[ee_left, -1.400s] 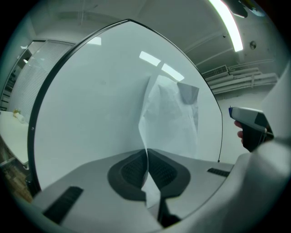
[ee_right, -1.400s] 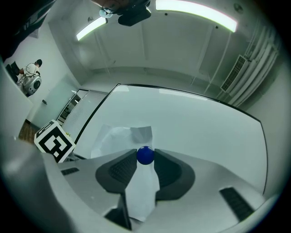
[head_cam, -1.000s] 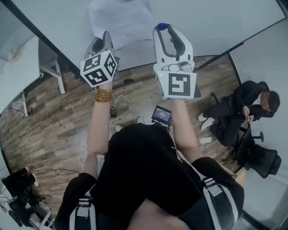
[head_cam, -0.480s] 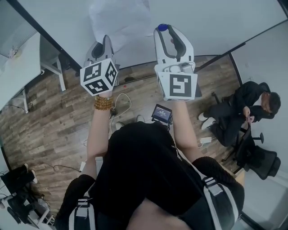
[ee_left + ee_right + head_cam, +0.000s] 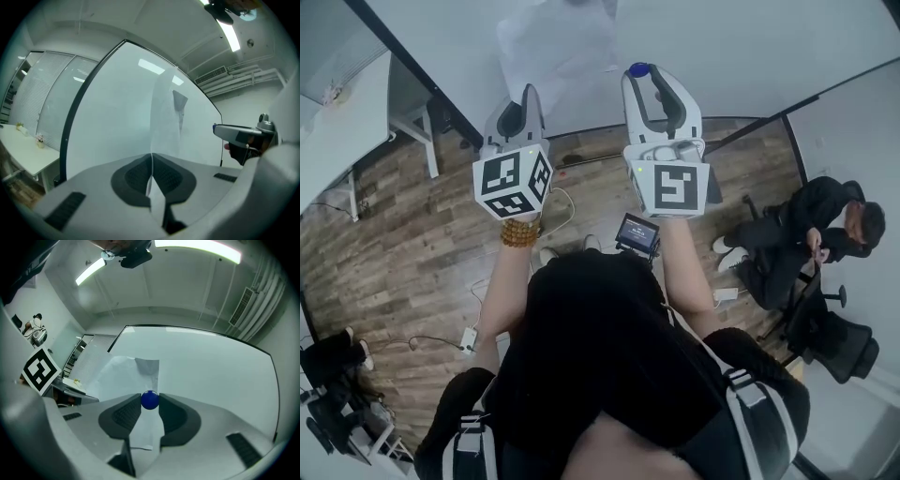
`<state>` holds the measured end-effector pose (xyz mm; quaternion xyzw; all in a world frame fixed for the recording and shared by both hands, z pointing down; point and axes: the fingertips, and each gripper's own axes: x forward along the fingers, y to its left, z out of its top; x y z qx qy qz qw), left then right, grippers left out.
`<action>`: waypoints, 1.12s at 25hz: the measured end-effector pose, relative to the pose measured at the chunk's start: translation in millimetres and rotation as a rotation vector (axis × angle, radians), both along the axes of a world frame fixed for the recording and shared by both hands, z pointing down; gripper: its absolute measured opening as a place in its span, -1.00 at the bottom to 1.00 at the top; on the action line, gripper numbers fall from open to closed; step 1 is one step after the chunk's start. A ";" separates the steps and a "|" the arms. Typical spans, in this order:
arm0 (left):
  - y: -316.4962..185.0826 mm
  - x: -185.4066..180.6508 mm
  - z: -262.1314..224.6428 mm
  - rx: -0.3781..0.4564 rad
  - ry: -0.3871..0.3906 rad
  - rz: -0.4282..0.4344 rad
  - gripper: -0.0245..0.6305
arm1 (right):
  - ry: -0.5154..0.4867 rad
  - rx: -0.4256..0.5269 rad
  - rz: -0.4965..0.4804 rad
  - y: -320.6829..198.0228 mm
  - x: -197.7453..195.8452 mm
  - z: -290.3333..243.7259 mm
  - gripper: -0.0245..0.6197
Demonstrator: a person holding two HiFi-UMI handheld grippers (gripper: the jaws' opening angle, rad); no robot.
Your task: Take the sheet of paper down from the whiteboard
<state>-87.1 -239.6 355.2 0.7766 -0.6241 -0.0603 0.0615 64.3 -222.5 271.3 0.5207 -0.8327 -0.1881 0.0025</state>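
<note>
Whiteboard [image 5: 750, 47] fills the wall ahead of us in an office with wood-plank flooring [image 5: 412, 234]. The sheet of paper [image 5: 558, 47] hangs against it, its top edge running out of the head view. Our left gripper [image 5: 525, 94] is clenched on the sheet's near edge, the paper pinched flat between the dark pads. Our right gripper [image 5: 639, 80] is clamped on a small blue magnet [image 5: 150, 400], held just in front of the sheet and, as far as we can judge, off the board.

With the pin apparently out, we read this as the lifting-away step. The next move calls for drawing the left gripper back from the board with a firm pinch, so the limp sheet neither slips nor tears. Whether anything else pins the top, we cannot tell.

Off to our right sit a person [image 5: 811, 230] and an office chair [image 5: 844, 333]. A small screen [image 5: 637, 236] lies on the floor by our feet, and a white table [image 5: 337, 141] stands at left. All are well apart from the sheet, and nothing seems to block the pull.
</note>
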 end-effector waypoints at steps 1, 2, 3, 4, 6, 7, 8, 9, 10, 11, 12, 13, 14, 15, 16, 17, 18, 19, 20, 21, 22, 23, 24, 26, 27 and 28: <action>3.0 -1.1 1.3 -0.002 0.002 -0.002 -0.90 | -0.002 -0.006 -0.002 1.6 -1.6 3.1 -0.56; 6.3 -2.4 2.6 -0.005 0.004 -0.005 -0.90 | -0.006 -0.013 -0.005 3.5 -3.2 6.3 -0.56; 9.7 -3.9 4.0 -0.007 0.005 -0.009 -0.90 | -0.010 -0.022 -0.007 5.3 -4.5 9.7 -0.56; 13.2 -5.3 5.4 -0.009 0.007 -0.014 -0.90 | -0.011 -0.032 -0.007 7.0 -5.6 13.4 -0.56; 20.1 -7.0 8.3 -0.010 0.006 -0.023 -0.90 | -0.008 -0.054 -0.007 10.3 -6.7 21.7 -0.56; 23.6 -6.7 9.8 -0.010 0.002 -0.028 -0.90 | -0.011 -0.059 -0.013 12.4 -7.4 25.3 -0.56; 27.1 -5.7 11.3 -0.010 -0.004 -0.032 -0.90 | -0.018 -0.061 -0.022 15.0 -8.2 28.4 -0.56; 30.6 -4.4 12.6 -0.010 -0.009 -0.035 -0.90 | -0.025 -0.064 -0.029 17.9 -8.8 31.3 -0.56; 34.2 -3.2 13.8 -0.009 -0.013 -0.038 -0.90 | -0.030 -0.070 -0.036 21.0 -9.7 34.0 -0.56; 37.9 -2.4 15.0 -0.008 -0.017 -0.042 -0.90 | -0.035 -0.077 -0.041 24.2 -11.0 37.0 -0.56; 41.4 -2.2 16.2 -0.007 -0.022 -0.046 -0.90 | -0.039 -0.086 -0.045 27.4 -12.8 40.4 -0.56; 44.6 -2.2 17.6 -0.004 -0.028 -0.050 -0.90 | -0.040 -0.093 -0.049 30.3 -15.1 43.9 -0.56; 47.6 -2.1 19.2 -0.001 -0.036 -0.054 -0.90 | -0.039 -0.097 -0.054 32.8 -17.5 47.1 -0.56; 50.5 -1.9 20.9 0.001 -0.044 -0.058 -0.90 | -0.041 -0.097 -0.058 35.2 -19.6 49.5 -0.56; 53.5 -1.5 22.6 0.002 -0.048 -0.061 -0.90 | -0.050 -0.094 -0.059 37.7 -20.9 50.8 -0.56; 56.9 -1.2 24.1 0.001 -0.049 -0.063 -0.90 | -0.062 -0.090 -0.058 40.7 -21.8 51.6 -0.56; 60.5 -1.1 25.5 0.001 -0.049 -0.065 -0.90 | -0.074 -0.086 -0.055 43.9 -22.8 52.5 -0.56; 63.6 -1.7 27.0 0.001 -0.050 -0.069 -0.90 | -0.081 -0.083 -0.053 46.7 -24.4 53.9 -0.56; 66.0 -2.9 28.7 0.002 -0.050 -0.074 -0.90 | -0.086 -0.082 -0.051 48.7 -26.6 56.1 -0.56; 68.1 -4.3 30.6 0.003 -0.051 -0.080 -0.90 | -0.091 -0.087 -0.047 50.1 -28.6 59.2 -0.56; 70.5 -5.8 32.6 0.004 -0.052 -0.086 -0.90 | -0.093 -0.096 -0.043 51.5 -30.3 63.3 -0.56; 73.2 -7.2 34.5 0.006 -0.055 -0.093 -0.90 | -0.091 -0.110 -0.039 52.9 -31.7 68.1 -0.56; 75.9 -8.6 36.2 0.008 -0.057 -0.099 -0.90 | -0.088 -0.119 -0.038 54.3 -33.5 71.9 -0.56; 81.3 -10.9 38.5 0.011 -0.062 -0.113 -0.90 | -0.090 -0.119 -0.048 56.8 -37.6 75.0 -0.56; 84.6 -11.8 39.2 0.014 -0.066 -0.120 -0.90 | -0.089 -0.125 -0.052 58.4 -38.8 77.4 -0.56; 88.8 -12.7 40.0 0.018 -0.071 -0.127 -0.90 | -0.087 -0.137 -0.055 60.5 -39.5 80.9 -0.56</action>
